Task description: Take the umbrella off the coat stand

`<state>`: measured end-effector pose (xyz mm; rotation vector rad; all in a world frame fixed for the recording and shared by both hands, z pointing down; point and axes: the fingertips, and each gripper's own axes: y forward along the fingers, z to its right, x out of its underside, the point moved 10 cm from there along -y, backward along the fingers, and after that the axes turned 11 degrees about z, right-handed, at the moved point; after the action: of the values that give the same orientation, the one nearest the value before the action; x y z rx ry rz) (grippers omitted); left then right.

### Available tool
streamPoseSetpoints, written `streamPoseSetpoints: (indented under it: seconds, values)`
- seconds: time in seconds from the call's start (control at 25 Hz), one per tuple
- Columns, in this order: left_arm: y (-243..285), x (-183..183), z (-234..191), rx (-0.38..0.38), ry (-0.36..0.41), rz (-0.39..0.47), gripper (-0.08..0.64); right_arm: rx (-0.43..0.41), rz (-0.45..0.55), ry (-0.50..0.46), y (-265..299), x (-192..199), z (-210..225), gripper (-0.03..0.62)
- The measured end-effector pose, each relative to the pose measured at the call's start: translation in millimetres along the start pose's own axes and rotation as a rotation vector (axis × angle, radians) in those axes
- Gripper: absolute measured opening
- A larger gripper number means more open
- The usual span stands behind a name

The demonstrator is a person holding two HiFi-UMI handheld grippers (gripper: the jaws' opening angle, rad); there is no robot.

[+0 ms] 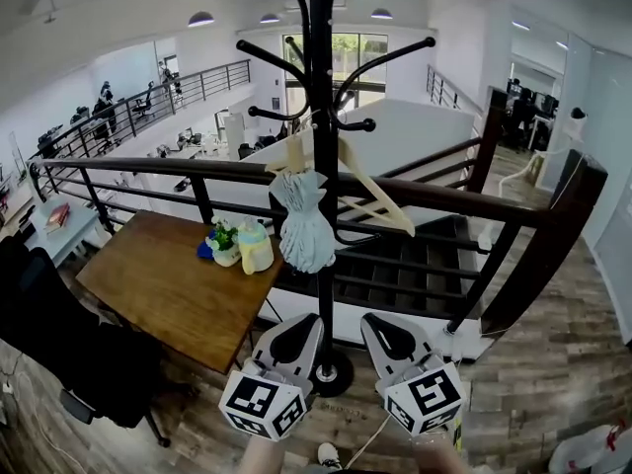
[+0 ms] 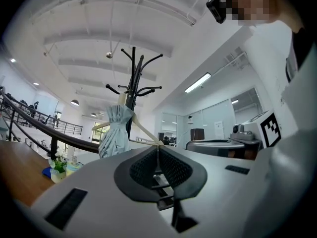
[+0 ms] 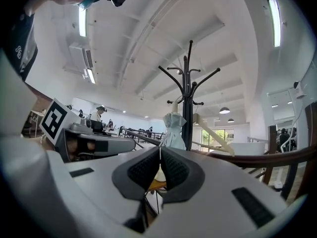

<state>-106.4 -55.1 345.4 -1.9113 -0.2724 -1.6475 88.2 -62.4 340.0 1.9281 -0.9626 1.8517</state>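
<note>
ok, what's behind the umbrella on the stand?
A pale wooden hanger and the black coat stand pole sit right behind the umbrella, with the dark railing farther back. Its folds cover the hanger's middle; what it hangs from isn't visible.

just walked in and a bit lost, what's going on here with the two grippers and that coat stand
A person holds a gripper in each hand, facing a black coat stand beside a railing. A folded pale blue umbrella hangs from it, next to a wooden hanger. The left gripper and the right gripper are both shut and empty, short of the umbrella, so nothing has been grabbed yet.
</note>
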Motion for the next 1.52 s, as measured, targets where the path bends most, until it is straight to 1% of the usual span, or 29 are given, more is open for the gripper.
streamPoseSetpoints:
  seconds: [0.24, 0.44, 0.56, 0.72, 0.84, 0.96, 1.16, 1.2, 1.28, 1.36, 1.4, 1.44, 1.52]
  values:
    - [33.2, -3.0, -36.4, 0.001, 0.022, 0.042, 0.017, -0.031, 0.040, -0.012, 41.6, 4.7, 17.8, 0.029]
    - [45.4, -2.6, -45.4, 0.008, 0.039, 0.033, 0.017, -0.047, 0.077, 0.063, 54.0, 8.7, 32.3, 0.029]
    - [47.5, -2.8, -49.8, -0.010, 0.044, 0.025, 0.017, -0.061, 0.081, 0.078, 58.4, 9.8, 34.5, 0.029]
    - [49.0, -1.1, -54.3, -0.043, 0.058, 0.012, 0.017, -0.101, 0.072, 0.126, 61.7, 17.3, 37.7, 0.029]
    - [52.4, -6.7, -56.5, -0.068, 0.066, 0.026, 0.017, -0.107, 0.076, 0.144, 67.6, 20.3, 47.5, 0.029]
    - [58.4, -13.8, -60.8, -0.091, 0.079, 0.051, 0.017, -0.120, 0.088, 0.148, 78.9, 20.0, 56.2, 0.029]
    - [70.6, -24.7, -72.5, -0.144, 0.129, 0.053, 0.020, -0.170, 0.120, 0.141, 101.9, 12.5, 65.3, 0.029]
    - [73.0, -27.0, -74.2, -0.149, 0.137, 0.054, 0.032, -0.181, 0.126, 0.141, 106.6, 11.0, 66.8, 0.029]
    - [77.9, -31.4, -77.1, -0.155, 0.145, 0.059, 0.120, -0.202, 0.135, 0.139, 114.4, 7.8, 68.9, 0.029]
    - [84.5, -35.1, -81.6, -0.162, 0.151, 0.068, 0.155, -0.219, 0.148, 0.134, 121.7, 4.9, 71.5, 0.029]
    - [89.1, -36.1, -85.0, -0.163, 0.150, 0.068, 0.183, -0.225, 0.154, 0.131, 125.5, 4.0, 73.3, 0.029]
    - [94.4, -36.4, -89.2, -0.162, 0.142, 0.063, 0.224, -0.227, 0.162, 0.132, 129.1, 3.5, 75.7, 0.029]
    - [104.8, -35.3, -98.4, -0.162, 0.112, 0.050, 0.265, -0.223, 0.182, 0.139, 134.6, 3.4, 80.9, 0.029]
